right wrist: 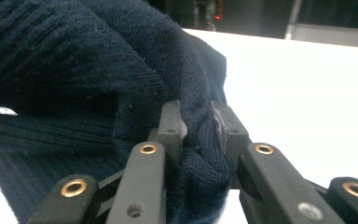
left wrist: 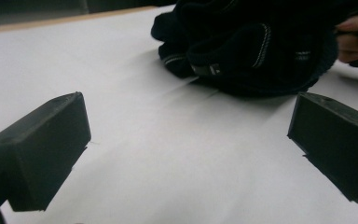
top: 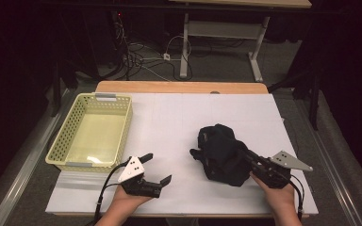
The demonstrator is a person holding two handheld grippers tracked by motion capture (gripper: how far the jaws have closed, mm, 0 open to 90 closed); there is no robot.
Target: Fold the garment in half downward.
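Dark garment (top: 221,153) pinched by right gripper (top: 252,159) (left gripper (top: 156,169) gapes), basket (top: 70,127) apart.

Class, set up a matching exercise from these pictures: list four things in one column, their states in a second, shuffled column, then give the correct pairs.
Things:
1. pale yellow perforated plastic basket
2. dark navy knitted garment
3. left gripper
4. right gripper

States:
A. jaws wide apart, nothing between them
B. crumpled in a heap on the white sheet
C. nothing inside
D. jaws clamped on a fold of fabric

Pairs: 1-C, 2-B, 3-A, 4-D
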